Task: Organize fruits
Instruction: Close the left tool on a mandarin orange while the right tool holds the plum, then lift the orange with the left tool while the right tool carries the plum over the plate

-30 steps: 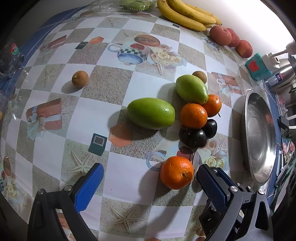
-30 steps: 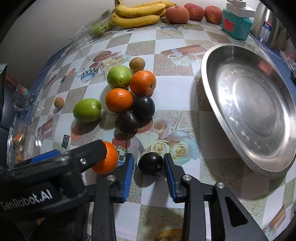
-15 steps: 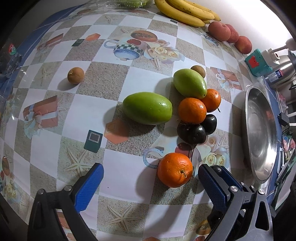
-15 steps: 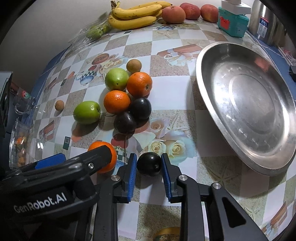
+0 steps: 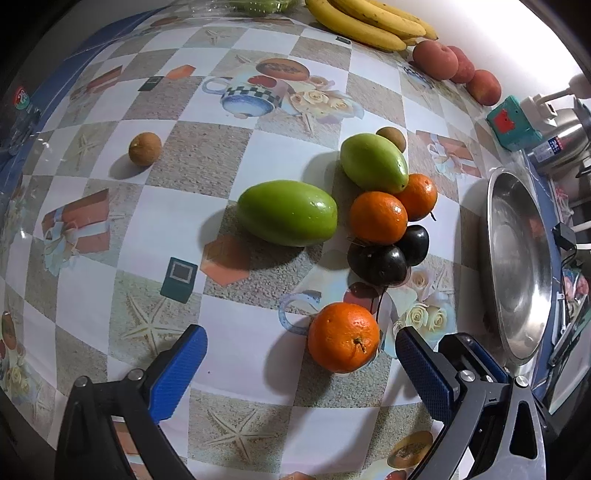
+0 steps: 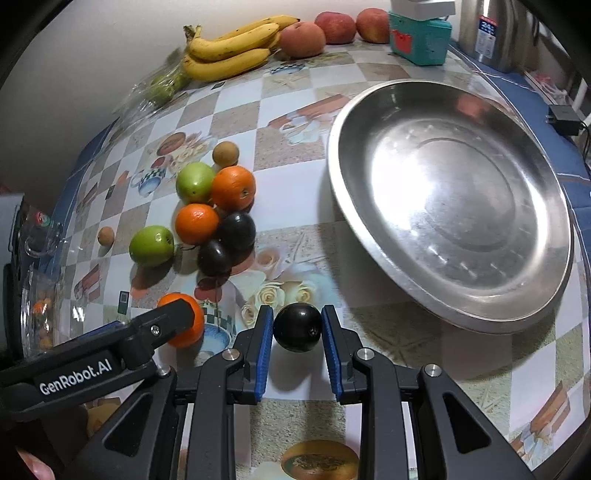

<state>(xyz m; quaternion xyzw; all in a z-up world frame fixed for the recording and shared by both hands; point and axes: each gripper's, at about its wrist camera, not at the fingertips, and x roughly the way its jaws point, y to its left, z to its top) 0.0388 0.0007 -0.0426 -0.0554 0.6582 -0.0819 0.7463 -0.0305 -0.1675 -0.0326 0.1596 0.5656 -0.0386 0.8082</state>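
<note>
My right gripper [image 6: 297, 328] is shut on a black plum [image 6: 297, 327], held just above the patterned tablecloth near the steel plate [image 6: 454, 306]. My left gripper [image 5: 301, 350] stands open, its blue pads either side of an orange [image 5: 343, 337] that rests on the cloth without touching them. Beyond lie two green mangoes [image 5: 287, 212] [image 5: 373, 162], two more oranges [image 5: 378, 218], two black plums [image 5: 380, 260] and two small brown fruits [image 5: 144, 148]. In the right wrist view the same pile [image 6: 216, 218] sits left of the plate, and the left gripper's arm [image 6: 110, 354] covers part of the near orange [image 6: 184, 325].
Bananas [image 6: 229, 48] and peaches [image 6: 303, 38] line the wall at the back, beside a teal box [image 6: 419, 40] and a steel kettle [image 6: 491, 33]. A bag of green fruit [image 6: 162, 86] lies at the back left. A clear container [image 6: 37, 306] stands at the left edge.
My right gripper closed on the black plum and lifted it slightly, shifting toward the plate. The left gripper stayed in place, open around the orange.
</note>
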